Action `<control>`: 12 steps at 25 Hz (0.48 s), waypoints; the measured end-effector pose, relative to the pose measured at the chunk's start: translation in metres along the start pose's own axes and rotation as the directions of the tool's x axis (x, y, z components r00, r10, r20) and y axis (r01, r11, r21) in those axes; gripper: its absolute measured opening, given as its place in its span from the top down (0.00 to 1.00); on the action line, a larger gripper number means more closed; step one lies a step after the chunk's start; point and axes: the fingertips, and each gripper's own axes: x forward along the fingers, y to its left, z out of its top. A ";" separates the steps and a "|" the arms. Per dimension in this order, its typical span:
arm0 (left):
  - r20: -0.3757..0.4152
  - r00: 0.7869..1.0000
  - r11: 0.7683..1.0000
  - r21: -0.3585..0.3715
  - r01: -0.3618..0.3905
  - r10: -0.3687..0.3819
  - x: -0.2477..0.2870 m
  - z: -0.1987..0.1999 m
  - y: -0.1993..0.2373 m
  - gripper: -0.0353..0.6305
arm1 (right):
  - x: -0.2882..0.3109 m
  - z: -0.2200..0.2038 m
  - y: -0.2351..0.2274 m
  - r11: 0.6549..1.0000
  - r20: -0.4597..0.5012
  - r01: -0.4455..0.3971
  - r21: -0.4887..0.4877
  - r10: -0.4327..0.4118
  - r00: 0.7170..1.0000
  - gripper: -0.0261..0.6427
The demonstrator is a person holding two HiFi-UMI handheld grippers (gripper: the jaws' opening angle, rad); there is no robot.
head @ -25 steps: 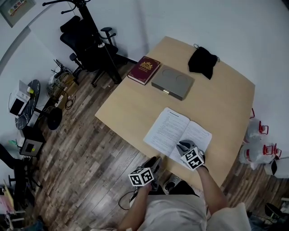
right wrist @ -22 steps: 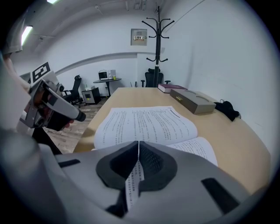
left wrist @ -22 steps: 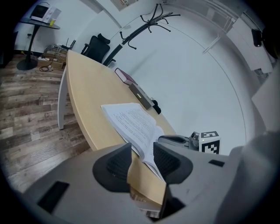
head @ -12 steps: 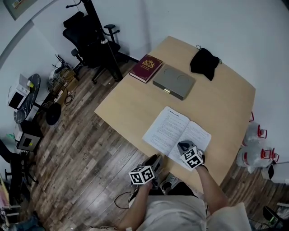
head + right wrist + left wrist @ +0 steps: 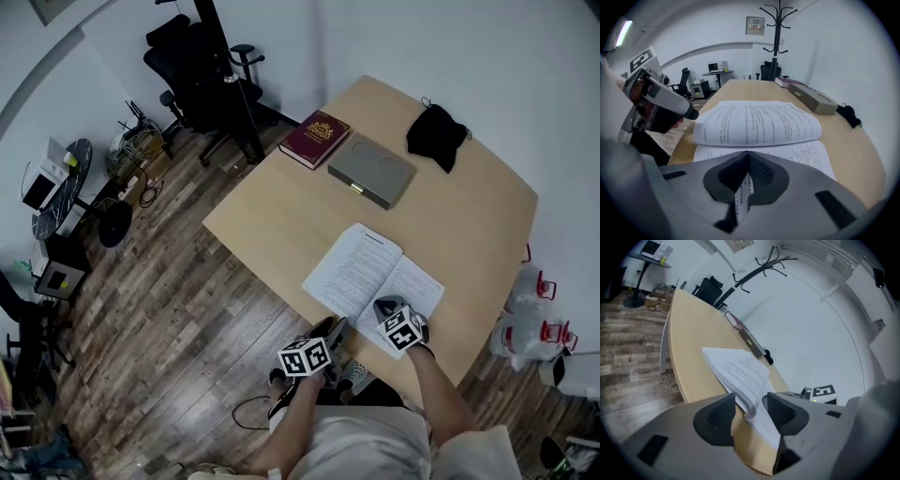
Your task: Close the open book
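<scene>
The left gripper [image 5: 749,412] is holding its fingers [image 5: 715,417] fairly wide, and they have just been opening. The near left corner of the open book [image 5: 373,279] is sitting in the gap between them, with neither pad pressing on it. The right gripper [image 5: 749,157] is pressing its fingers [image 5: 765,176] tight together over the book's near right page. A sliver of printed paper is showing in the slit behind the tips, and I cannot tell whether a leaf is caught there. The book is lying open on the desk [image 5: 281,216], at the edge nearest the person, its left half arching up in a hump.

Only the head view is taking in both grippers at once, side by side at the book's near edge, and the white bags [image 5: 530,314] on the floor to the book's right. Beyond the book it is also showing a dark red book [image 5: 320,138], a grey case [image 5: 372,171] and a black pouch [image 5: 438,136]. The left gripper view alone is showing the thickness of the page block at that corner. The right gripper view alone is showing the lines of print.
</scene>
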 end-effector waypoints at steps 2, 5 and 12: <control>0.023 1.000 0.995 -0.100 0.019 -0.017 0.004 0.000 0.002 0.63 | 0.000 0.002 0.002 1.000 -0.003 -0.009 -0.001 0.009 1.000 0.95; 0.103 0.994 0.946 -0.319 0.066 -0.035 0.007 0.003 0.009 0.62 | -0.001 0.003 0.004 1.000 0.002 -0.005 -0.015 0.005 1.000 0.95; 0.176 0.984 0.834 -0.541 0.113 -0.020 0.008 0.008 0.030 0.56 | 0.000 0.003 0.005 1.000 0.009 -0.007 -0.006 0.007 1.000 0.95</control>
